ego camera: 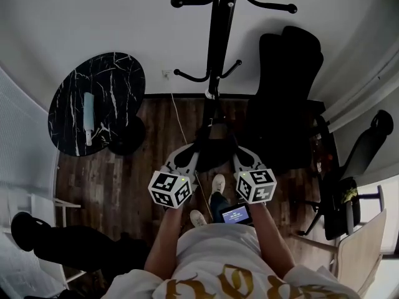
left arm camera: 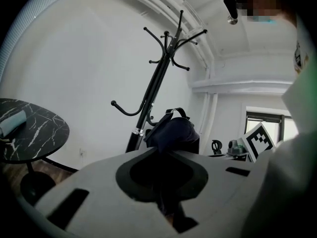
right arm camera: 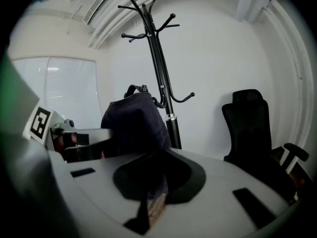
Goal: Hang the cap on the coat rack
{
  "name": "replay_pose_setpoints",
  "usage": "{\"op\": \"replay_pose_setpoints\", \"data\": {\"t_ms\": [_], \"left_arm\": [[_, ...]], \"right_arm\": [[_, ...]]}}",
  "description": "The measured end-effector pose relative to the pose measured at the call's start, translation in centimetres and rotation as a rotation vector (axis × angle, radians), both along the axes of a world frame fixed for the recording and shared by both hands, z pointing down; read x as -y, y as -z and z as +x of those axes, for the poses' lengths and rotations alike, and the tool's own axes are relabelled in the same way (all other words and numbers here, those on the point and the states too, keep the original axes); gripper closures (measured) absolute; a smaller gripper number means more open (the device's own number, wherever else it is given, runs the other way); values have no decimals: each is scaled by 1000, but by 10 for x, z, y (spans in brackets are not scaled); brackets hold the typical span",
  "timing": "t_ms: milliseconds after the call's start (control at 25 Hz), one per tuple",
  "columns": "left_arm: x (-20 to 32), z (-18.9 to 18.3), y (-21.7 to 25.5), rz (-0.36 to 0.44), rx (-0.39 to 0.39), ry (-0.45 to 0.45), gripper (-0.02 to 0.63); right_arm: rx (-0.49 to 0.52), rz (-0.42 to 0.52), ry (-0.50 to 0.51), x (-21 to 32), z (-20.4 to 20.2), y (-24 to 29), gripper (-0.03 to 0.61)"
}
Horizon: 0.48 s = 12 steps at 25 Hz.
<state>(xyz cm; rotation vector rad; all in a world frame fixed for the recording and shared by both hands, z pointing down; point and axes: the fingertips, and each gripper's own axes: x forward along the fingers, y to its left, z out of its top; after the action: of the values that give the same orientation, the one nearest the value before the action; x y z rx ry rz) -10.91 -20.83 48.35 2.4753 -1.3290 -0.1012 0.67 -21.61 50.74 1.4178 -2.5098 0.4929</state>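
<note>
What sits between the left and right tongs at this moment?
The dark cap, pinched on one side by the left tongs and on the other by the right tongs. The head view shows it, in front of the coat rack.

white shirt, gold print, white shoes

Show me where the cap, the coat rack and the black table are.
cap (right arm camera: 133, 125): right gripper view, on its dark crown.
coat rack (ego camera: 219, 36): head view, on its upright pole.
black table (ego camera: 115, 86): head view, on its bare top.
</note>
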Motion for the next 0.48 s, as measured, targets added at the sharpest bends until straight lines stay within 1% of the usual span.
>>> {"op": "replay_pose_setpoints", "data": {"t_ms": [120, 320, 480], "left_arm": [[7, -4, 1, 7, 0, 15, 586], [17, -2, 3, 21, -1, 12, 586], [23, 5, 0, 11, -5, 6, 586]], "right_arm": [[4, 14, 15, 7, -5, 1, 558], [18, 23, 18, 16, 0, 7, 558], [15, 15, 9, 22, 8, 6, 558]]}}
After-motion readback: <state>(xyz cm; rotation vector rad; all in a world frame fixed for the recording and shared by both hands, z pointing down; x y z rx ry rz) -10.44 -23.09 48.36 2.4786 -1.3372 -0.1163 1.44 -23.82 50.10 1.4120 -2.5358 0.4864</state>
